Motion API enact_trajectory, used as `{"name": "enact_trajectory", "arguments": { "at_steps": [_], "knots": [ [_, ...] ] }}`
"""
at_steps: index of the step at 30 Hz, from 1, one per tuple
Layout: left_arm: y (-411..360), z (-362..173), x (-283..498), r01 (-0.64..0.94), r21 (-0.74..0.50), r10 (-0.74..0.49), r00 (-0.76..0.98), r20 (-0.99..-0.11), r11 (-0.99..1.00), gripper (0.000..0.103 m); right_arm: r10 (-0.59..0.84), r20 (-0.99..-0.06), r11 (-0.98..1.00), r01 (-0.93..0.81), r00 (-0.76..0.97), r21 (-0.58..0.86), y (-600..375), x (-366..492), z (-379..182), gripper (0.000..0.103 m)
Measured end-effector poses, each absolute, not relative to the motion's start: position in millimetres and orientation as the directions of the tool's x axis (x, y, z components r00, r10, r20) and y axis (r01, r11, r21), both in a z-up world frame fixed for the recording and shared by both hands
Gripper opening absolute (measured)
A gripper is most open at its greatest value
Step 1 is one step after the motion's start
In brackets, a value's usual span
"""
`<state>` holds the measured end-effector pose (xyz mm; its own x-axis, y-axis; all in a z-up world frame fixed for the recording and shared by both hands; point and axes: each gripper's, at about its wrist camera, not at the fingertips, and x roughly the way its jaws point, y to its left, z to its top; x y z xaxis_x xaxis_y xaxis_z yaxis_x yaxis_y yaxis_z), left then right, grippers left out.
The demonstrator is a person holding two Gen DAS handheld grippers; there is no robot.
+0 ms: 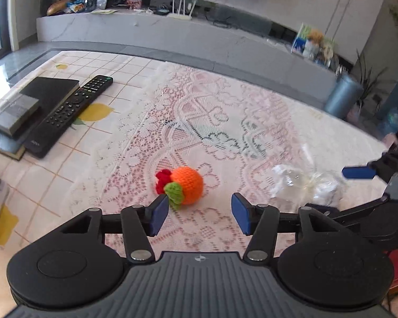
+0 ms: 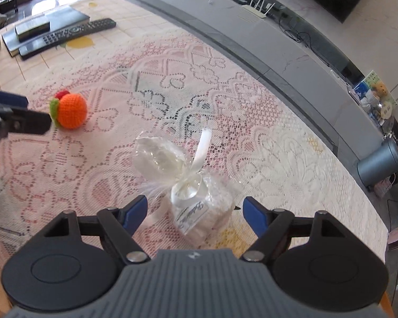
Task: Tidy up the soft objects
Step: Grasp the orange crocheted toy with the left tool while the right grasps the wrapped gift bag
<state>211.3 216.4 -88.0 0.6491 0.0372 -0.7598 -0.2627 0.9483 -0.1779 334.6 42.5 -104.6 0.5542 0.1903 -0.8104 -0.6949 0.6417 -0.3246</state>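
Observation:
An orange crocheted ball (image 1: 187,185) with a green leaf and red bits lies on the pink lace cloth (image 1: 225,122). My left gripper (image 1: 200,212) is open just short of it, its left pad close to the leaf. It also shows in the right wrist view (image 2: 72,110). A clear cellophane gift bag (image 2: 196,201) tied with a white ribbon lies between the open fingers of my right gripper (image 2: 195,213), which do not touch it. The bag shows at the right in the left wrist view (image 1: 302,182), beside a blue pad (image 1: 358,172) of the right gripper.
A black remote (image 1: 69,114), a black book (image 1: 39,98) and a small grey box (image 1: 16,116) lie at the table's far left. A grey marble TV bench (image 1: 172,34) runs behind the table. A grey cylinder (image 1: 342,96) stands on the floor at the right.

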Motion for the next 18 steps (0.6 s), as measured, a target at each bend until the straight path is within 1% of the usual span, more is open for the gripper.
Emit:
{"name": "enact_trajectory", "arguments": {
  "at_steps": [5,9,11,15,18],
  "knots": [
    [215,-97,236,-0.200,-0.076,0.067,0.624,-0.778,0.977,0.067,0.185,-0.827,0.607,-0.724,0.531,-0.329,52,344,-112,0.077],
    [215,-103,249,-0.173,-0.057,0.066,0.627,-0.776,0.983,0.067,0.181,-0.837,0.597,-0.734,0.517,-0.324,58,350,-116,0.076],
    [213,-107,252,-0.170,-0.050,0.069,0.628,-0.775,0.984,0.067,0.177,-0.841,0.592,-0.737,0.512,-0.324,59,352,-119,0.071],
    [215,-113,255,-0.183,-0.036,0.090,0.634,-0.768,0.982,0.067,0.169,-0.849,0.595,-0.738,0.501,-0.318,61,356,-122,0.066],
    [217,-114,255,-0.193,-0.039,0.096,0.642,-0.760,0.981,0.069,0.160,-0.851,0.602,-0.733,0.499,-0.316,61,358,-123,0.058]
  ]
}}
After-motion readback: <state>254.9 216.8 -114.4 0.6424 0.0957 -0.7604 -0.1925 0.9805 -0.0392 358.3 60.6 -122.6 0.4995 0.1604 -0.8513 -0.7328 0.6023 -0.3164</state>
